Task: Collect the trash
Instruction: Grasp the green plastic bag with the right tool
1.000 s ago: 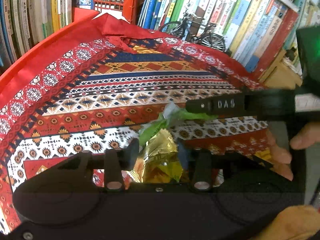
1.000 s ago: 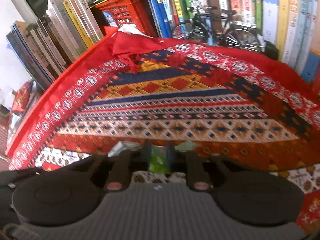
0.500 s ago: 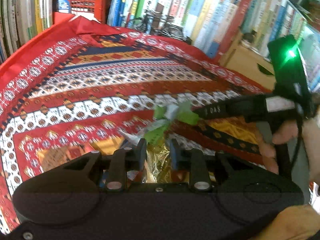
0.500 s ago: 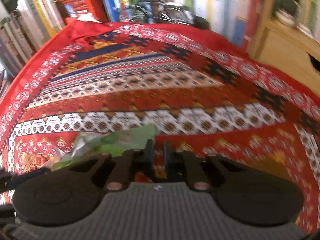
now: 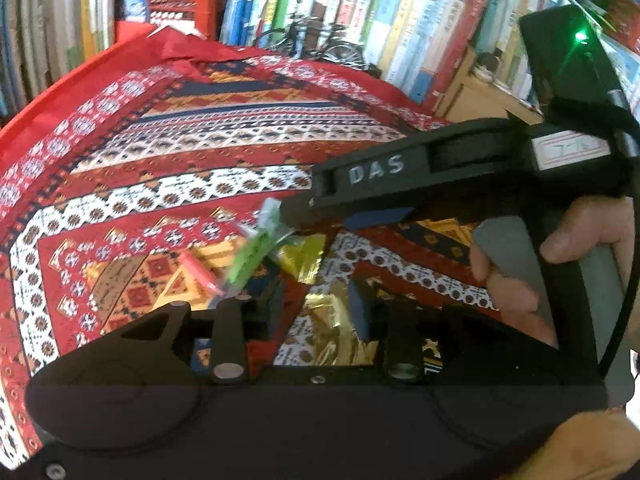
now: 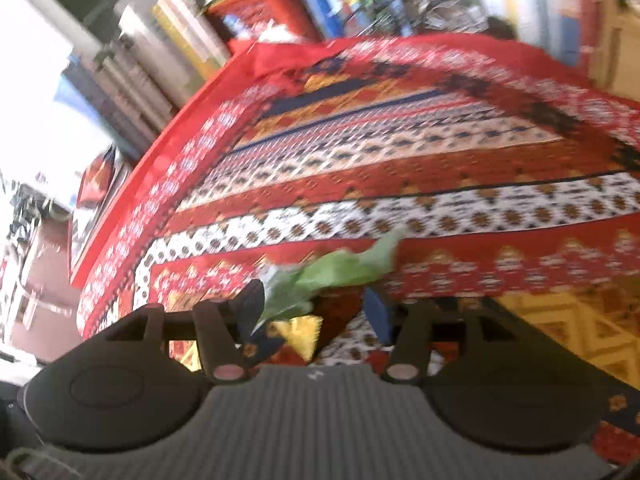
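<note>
My left gripper (image 5: 319, 306) stands open over the patterned cloth (image 5: 208, 152). A crumpled gold wrapper (image 5: 330, 326) lies loose between its fingers. A second gold piece (image 5: 306, 254) and a pink scrap (image 5: 200, 274) lie just ahead. A blurred green wrapper (image 5: 252, 252) hangs just below the tip of my right gripper (image 5: 304, 204), which reaches in from the right. In the right wrist view my right gripper (image 6: 316, 304) is open wide, and the green wrapper (image 6: 340, 268) sits loose by its left finger, not pinched.
Rows of books (image 5: 400, 20) line the back and left. A red crate (image 5: 172, 4) and a small model bicycle (image 5: 320, 44) stand behind the cloth. A wooden box (image 5: 480, 100) is at the right edge. A hand (image 5: 560, 248) holds the right gripper's handle.
Both grippers have opened. The left let go of the gold wrapper and the right let go of the green one, which is now dropping beside the gold pieces. Both cameras swung nearer the cloth's front.
</note>
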{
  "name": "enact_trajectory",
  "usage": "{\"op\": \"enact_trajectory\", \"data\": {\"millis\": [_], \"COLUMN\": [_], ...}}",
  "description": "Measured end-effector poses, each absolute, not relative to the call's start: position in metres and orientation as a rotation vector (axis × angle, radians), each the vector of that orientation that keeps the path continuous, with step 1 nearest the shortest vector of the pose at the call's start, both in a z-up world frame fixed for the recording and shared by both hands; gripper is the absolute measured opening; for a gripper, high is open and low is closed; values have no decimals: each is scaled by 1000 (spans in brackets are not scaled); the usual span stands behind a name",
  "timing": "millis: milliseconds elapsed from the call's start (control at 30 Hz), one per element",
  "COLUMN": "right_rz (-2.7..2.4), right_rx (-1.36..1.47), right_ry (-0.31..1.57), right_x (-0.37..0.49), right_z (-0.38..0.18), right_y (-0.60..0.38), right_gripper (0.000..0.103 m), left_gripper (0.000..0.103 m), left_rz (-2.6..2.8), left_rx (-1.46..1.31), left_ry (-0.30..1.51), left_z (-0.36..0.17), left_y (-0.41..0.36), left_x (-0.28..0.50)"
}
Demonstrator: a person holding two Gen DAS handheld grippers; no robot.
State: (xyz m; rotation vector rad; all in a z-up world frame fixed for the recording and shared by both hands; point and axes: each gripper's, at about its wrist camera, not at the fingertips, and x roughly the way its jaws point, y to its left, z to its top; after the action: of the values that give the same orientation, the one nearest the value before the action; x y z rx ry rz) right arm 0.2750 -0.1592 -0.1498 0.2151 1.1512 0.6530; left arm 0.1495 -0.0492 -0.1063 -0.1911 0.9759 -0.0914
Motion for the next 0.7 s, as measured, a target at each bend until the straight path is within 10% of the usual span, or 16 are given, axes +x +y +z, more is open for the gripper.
{"op": "enact_trajectory", "data": {"millis": [267,367,467,700], "right_rz": [749,725,710,612], "right_rx": [-180,-199,-172,-124], "right_ry": [1123,1137,1111,1089], "right_x": [256,256,254,243], "right_z": [-150,-156,-151,-139], "right_y": [-115,-115,-125,-159], "right_gripper": [66,26,20,18], "left_gripper": [47,51,51,25], "left_rz": [-119,-94,-74,-107], "left_rx": [-195,-201,-237,-243], "left_ry": [1045,1038,1036,1068], "left_z": [-125,-131,-136,-140], "left_y": [-57,-62,-61,-67], "left_x": [139,138,142,149]}}
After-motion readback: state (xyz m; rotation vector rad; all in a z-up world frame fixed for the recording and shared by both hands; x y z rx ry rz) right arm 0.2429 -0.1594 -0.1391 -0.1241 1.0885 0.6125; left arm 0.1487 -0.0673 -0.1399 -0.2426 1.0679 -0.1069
